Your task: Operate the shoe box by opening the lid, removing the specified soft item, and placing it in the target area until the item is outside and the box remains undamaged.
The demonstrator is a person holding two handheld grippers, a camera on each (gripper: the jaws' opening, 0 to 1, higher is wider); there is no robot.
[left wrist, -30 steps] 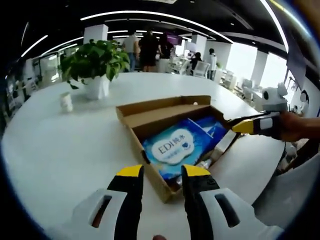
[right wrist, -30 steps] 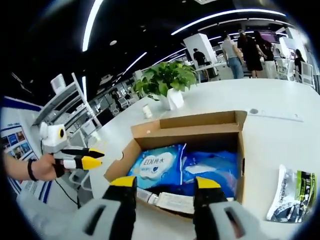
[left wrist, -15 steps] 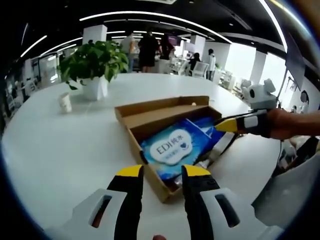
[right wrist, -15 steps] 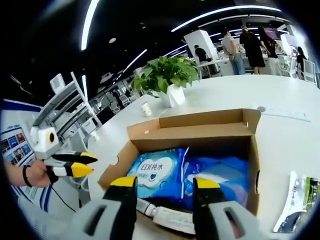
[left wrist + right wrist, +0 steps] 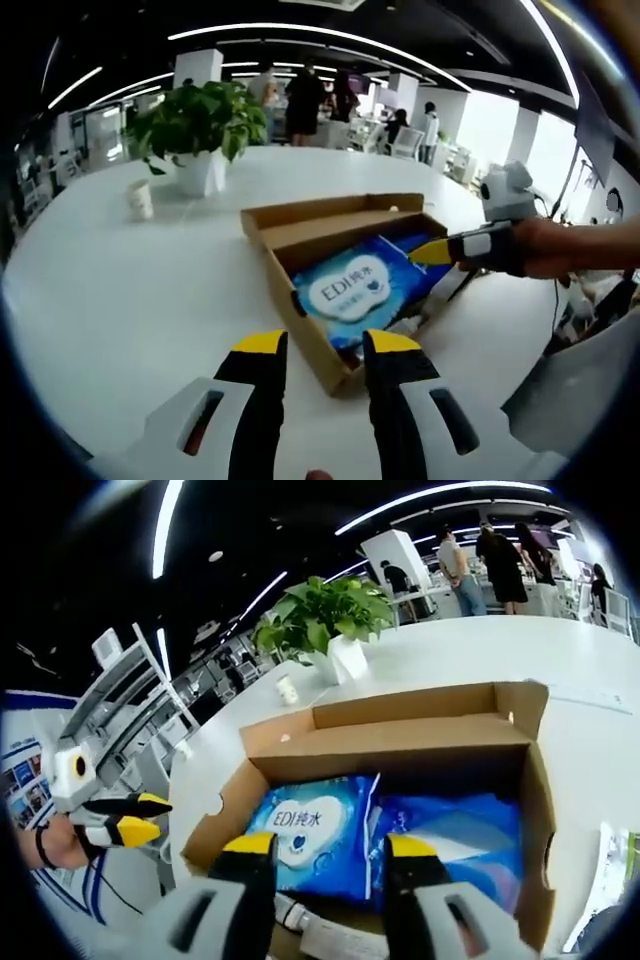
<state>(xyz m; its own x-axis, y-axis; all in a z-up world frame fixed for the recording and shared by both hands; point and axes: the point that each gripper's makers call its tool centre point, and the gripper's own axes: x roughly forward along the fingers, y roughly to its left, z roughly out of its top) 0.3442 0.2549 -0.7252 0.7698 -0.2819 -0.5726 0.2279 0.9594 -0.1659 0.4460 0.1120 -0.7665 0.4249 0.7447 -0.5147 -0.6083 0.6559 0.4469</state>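
Cardboard shoe box (image 5: 318, 300) sits open on the white table (image 5: 130, 300), its lid folded back on the far side. Through the left gripper view I see my left gripper (image 5: 318, 345) with its jaws spread and holding nothing, their yellow tips near the box's nearest corner but short of it. My right gripper (image 5: 432, 252) comes in from the right of that view, its yellow tip over the box's far right rim; from there I cannot tell how its jaws stand.

Through the right gripper view the right gripper (image 5: 330, 847) hangs over the near edge of the box (image 5: 400, 735), jaws spread and empty. The blue wipes pack (image 5: 312, 830) lies inside just past the tips, and the left jaw's tip overlaps its lower edge in the picture; I cannot tell whether they touch. The left gripper (image 5: 122, 819) shows at the far left, well apart from the box.

I count one box, and two blue soft packs in it lying side by side: the wipes pack with a white cloud-shaped label reading "EDI", and a second blue pack (image 5: 460, 835) to its right. A white tube-like item (image 5: 325, 935) lies along the near wall. One potted plant (image 5: 195, 130) and one small paper cup (image 5: 141, 199) stand on the table beyond the box. The wipes pack (image 5: 350, 290) is glossy, flat and slightly puffed.
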